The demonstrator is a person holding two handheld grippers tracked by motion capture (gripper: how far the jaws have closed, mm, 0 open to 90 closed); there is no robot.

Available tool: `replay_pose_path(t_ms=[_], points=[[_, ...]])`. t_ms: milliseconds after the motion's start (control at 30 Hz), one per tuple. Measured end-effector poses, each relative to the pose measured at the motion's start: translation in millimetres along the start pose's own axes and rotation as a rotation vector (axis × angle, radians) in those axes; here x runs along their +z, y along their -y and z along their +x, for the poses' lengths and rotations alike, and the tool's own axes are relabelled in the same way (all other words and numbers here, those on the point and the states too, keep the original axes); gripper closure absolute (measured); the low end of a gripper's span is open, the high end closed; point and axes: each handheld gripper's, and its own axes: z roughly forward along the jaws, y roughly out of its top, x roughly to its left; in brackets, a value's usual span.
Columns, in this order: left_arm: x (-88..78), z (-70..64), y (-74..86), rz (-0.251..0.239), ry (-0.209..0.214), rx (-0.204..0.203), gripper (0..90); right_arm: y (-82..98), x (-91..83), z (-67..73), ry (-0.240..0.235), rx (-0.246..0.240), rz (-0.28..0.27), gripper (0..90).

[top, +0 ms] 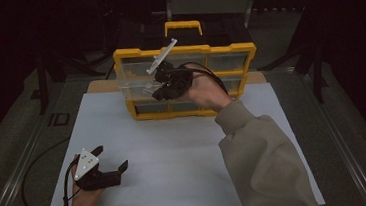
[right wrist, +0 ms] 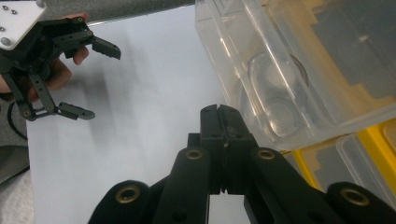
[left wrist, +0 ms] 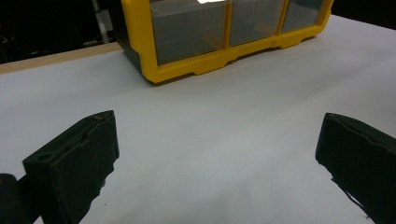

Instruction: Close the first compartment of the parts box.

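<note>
A white bench (top: 176,159) fills the middle of the high view, with a strip of bare wood showing along its far edge. On the far part of it stands a yellow organizer case (top: 187,77) with clear drawers and a yellow handle on top; in the left gripper view its lower drawers face the camera from across the white surface. One clear drawer (right wrist: 299,70) is pulled out of the case's upper left part, and the right gripper view shows round clear shapes inside it, too blurred to identify. A sleeved right arm (top: 266,161) reaches across to the case front, where the right tongs (top: 162,87) sit just beside the pulled-out drawer; their jaws are pressed together with nothing between them. A whitish strip (top: 162,56) slants up above them; what it belongs to cannot be told. The left tongs (top: 110,159) rest low at the near left of the bench, well apart from the case, jaws spread wide and empty.
</note>
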Motion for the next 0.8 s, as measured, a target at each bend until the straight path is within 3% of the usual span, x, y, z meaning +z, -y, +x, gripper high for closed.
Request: replay_pose_path(t_ms=[800], points=[[-0.2,0.1,-0.1,-0.001,0.001,0.000,0.1,1.1,9.0,-1.0,-0.002,0.015,0.003,89.9]])
